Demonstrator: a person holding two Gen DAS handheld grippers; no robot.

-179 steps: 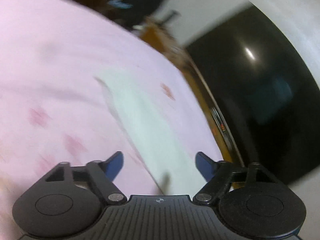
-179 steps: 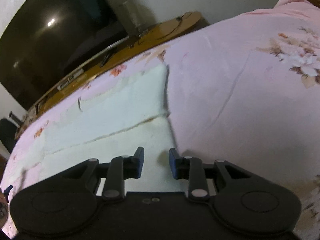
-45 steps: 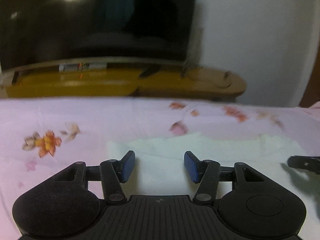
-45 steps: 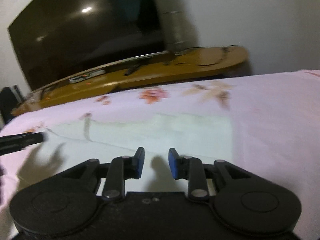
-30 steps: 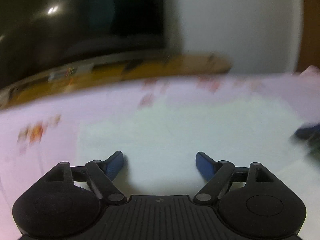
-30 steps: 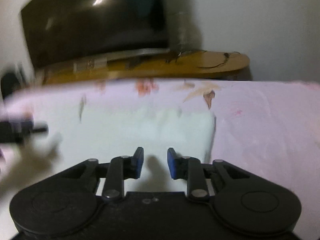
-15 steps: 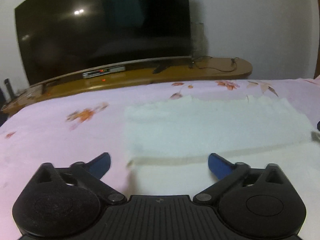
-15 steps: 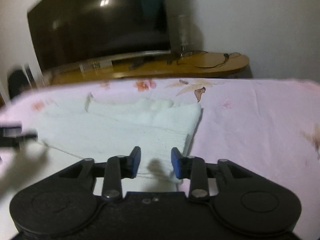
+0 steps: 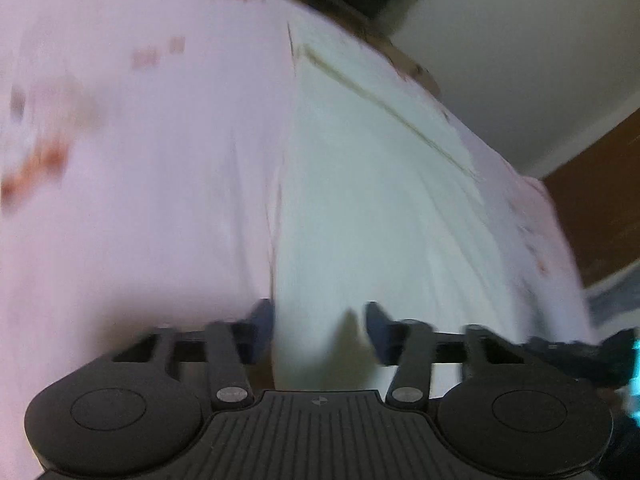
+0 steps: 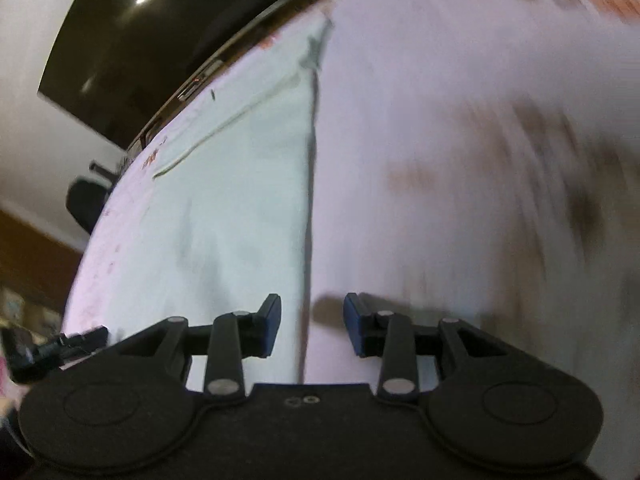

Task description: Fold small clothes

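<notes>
A white cloth (image 9: 380,184) lies flat on the pink flowered bedsheet (image 9: 140,160), with a fold line across its far part. My left gripper (image 9: 318,332) is open, low over the cloth's near left edge, its jaws astride that edge. The cloth also shows in the right wrist view (image 10: 240,184). My right gripper (image 10: 312,326) is open, low over the cloth's near right edge, with that edge running between its jaws. Both views are motion-blurred.
The pink sheet (image 10: 460,160) spreads wide on both sides. A dark TV (image 10: 160,40) on a wooden stand stands beyond the bed's far edge. A black chair (image 10: 86,200) is at far left. The other gripper (image 9: 580,352) shows at lower right.
Both grippers have dropped and pulled back from the far folded edge to the cloth's near corners. The left jaws have narrowed, the right jaws have widened a little.
</notes>
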